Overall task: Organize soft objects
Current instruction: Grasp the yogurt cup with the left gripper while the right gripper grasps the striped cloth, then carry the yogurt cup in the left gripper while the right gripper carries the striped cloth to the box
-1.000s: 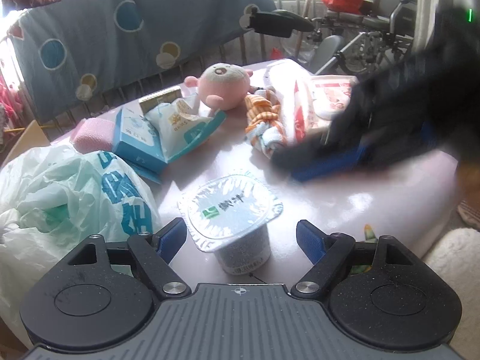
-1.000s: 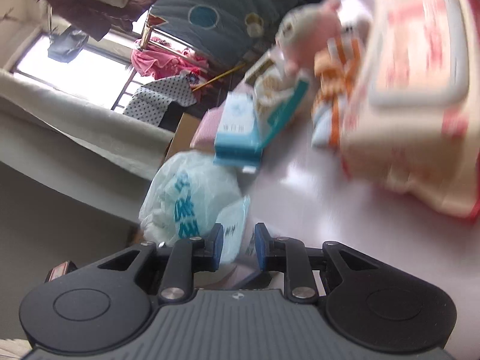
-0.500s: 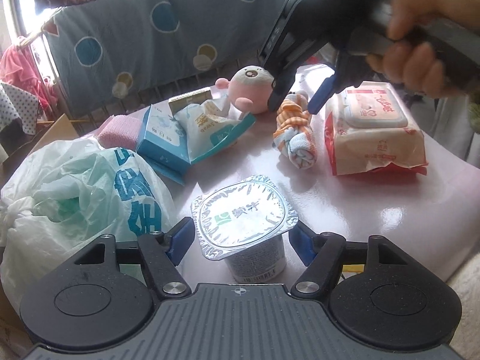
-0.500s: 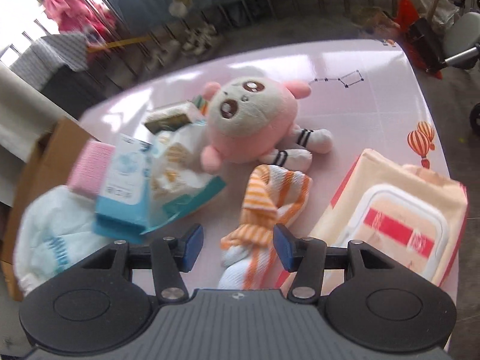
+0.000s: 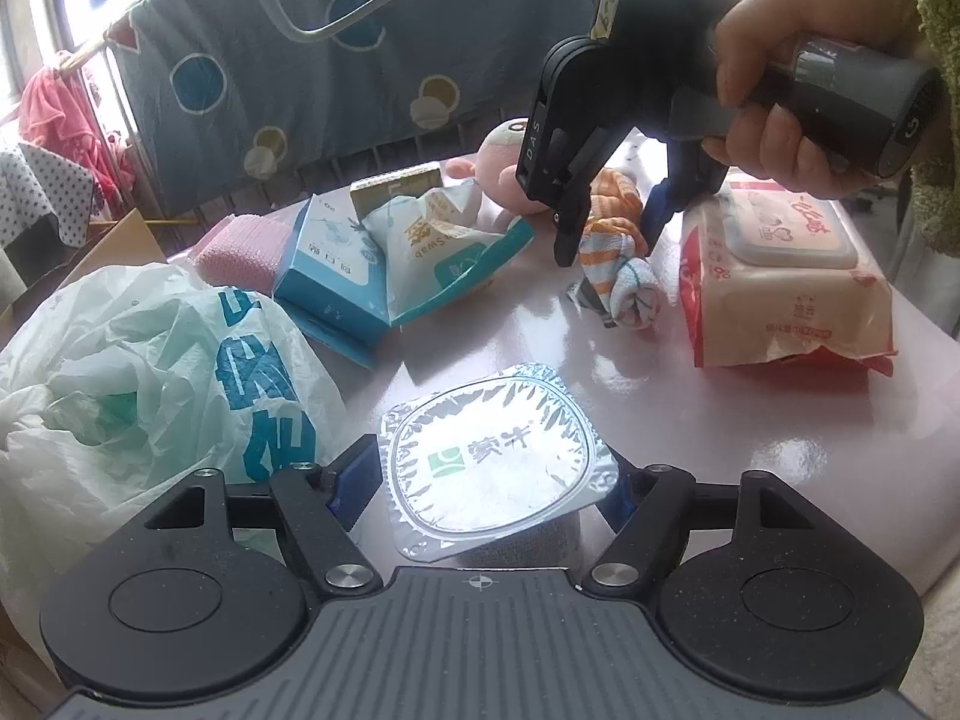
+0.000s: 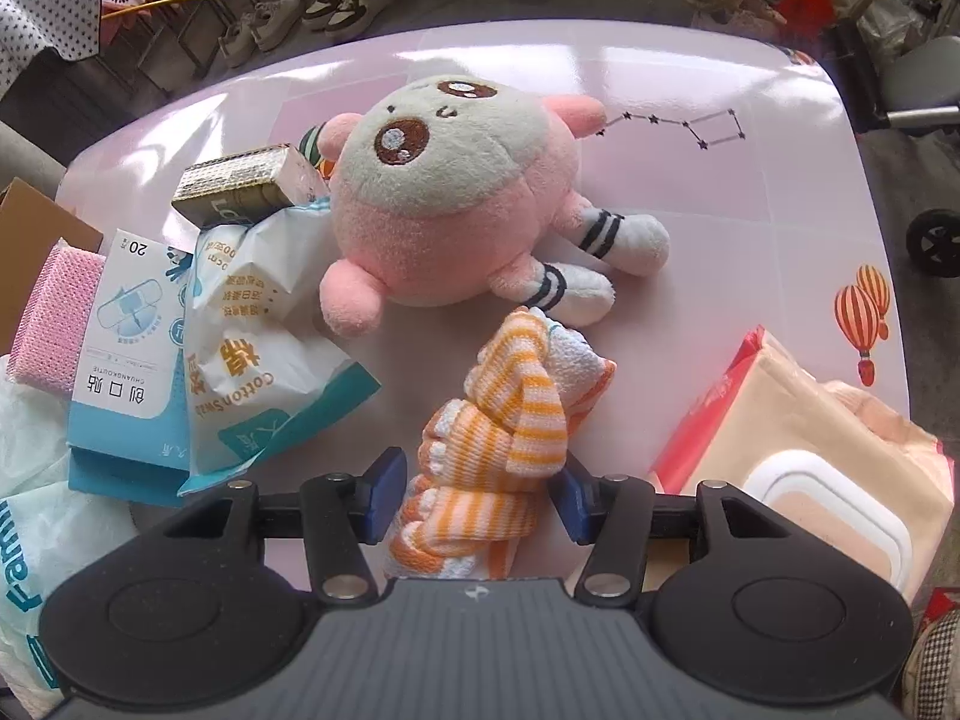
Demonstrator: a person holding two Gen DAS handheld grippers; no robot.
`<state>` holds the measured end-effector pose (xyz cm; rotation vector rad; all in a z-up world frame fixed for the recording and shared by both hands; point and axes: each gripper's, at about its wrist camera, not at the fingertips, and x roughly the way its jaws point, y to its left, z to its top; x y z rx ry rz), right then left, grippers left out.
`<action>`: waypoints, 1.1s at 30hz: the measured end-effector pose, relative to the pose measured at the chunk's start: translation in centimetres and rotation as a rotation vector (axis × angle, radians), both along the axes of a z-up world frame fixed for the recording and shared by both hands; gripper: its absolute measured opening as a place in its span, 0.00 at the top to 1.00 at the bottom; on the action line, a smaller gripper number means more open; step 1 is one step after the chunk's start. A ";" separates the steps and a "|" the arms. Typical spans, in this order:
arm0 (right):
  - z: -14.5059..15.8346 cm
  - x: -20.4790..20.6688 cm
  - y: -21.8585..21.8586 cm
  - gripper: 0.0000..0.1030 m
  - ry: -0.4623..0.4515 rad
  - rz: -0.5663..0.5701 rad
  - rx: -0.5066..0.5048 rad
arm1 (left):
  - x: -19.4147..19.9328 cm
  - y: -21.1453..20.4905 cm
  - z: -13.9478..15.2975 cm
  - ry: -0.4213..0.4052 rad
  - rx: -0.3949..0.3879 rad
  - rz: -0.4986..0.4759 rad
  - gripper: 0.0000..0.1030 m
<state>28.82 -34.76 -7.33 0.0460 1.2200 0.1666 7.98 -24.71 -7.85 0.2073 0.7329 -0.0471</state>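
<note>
1. Two grippers are working over the pink table (image 6: 690,120). The right gripper (image 6: 474,489) is hovering with its jaws wide on either side of the striped sock bundle (image 6: 510,426), not yet pinching it; a second ago it was swinging blurred past the wipes pack (image 6: 798,456).
2. Sitting just beyond the sock, the pink plush toy (image 6: 444,198) is touching it with one foot.
3. Lying between the wipes pack and the cotton-swab bag (image 6: 270,360), the sock bundle is looking light, soft and squashy; a grip across its thick middle should hold best.
4. Spread wide, the left gripper (image 5: 486,483) is flanking the foil-lidded yogurt cup (image 5: 492,468), nearer than a second ago; contact is hidden.
</note>
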 end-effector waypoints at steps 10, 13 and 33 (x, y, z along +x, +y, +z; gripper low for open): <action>0.5 -2.0 -1.0 0.80 -0.079 0.000 0.058 | -0.5 0.4 0.1 -0.011 -0.029 0.010 0.42; 1.4 -2.9 -1.9 0.81 -0.105 -0.007 0.104 | -0.6 0.6 0.3 -0.010 -0.047 -0.001 0.43; 7.5 -9.1 -6.1 0.81 -0.243 -0.055 0.351 | -3.2 1.8 3.2 -0.053 -0.134 -0.078 0.44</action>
